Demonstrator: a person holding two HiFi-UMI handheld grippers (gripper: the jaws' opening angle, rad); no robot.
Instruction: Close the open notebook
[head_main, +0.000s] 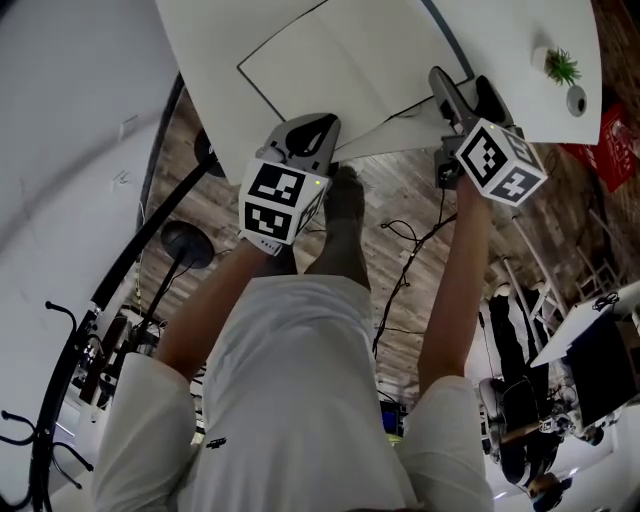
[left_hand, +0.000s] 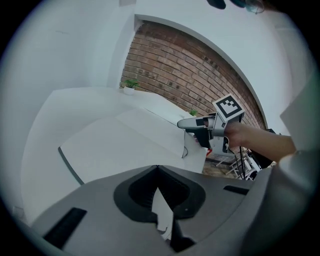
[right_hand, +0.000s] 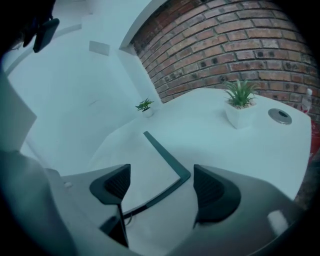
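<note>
The open notebook (head_main: 350, 65) lies flat on the white table (head_main: 210, 60), white pages up, with a dark cover edge round them. My left gripper (head_main: 305, 135) hovers at the table's near edge, just short of the notebook's near side, and its jaws (left_hand: 157, 170) meet at the tips with nothing gripped. My right gripper (head_main: 465, 95) stands open over the notebook's near right corner. In the right gripper view that dark corner (right_hand: 181, 175) shows between the spread pads (right_hand: 117, 182), apart from both. The left gripper view shows the pages (left_hand: 125, 145) and the right gripper (left_hand: 197, 125) beyond.
A small potted plant (head_main: 562, 66) and a round grommet (head_main: 576, 100) sit at the table's right end. A second small plant (right_hand: 145, 106) stands farther back. A thin cable (head_main: 405, 108) lies by the notebook's near edge. Below the table are wooden floor and a round stand base (head_main: 185, 245).
</note>
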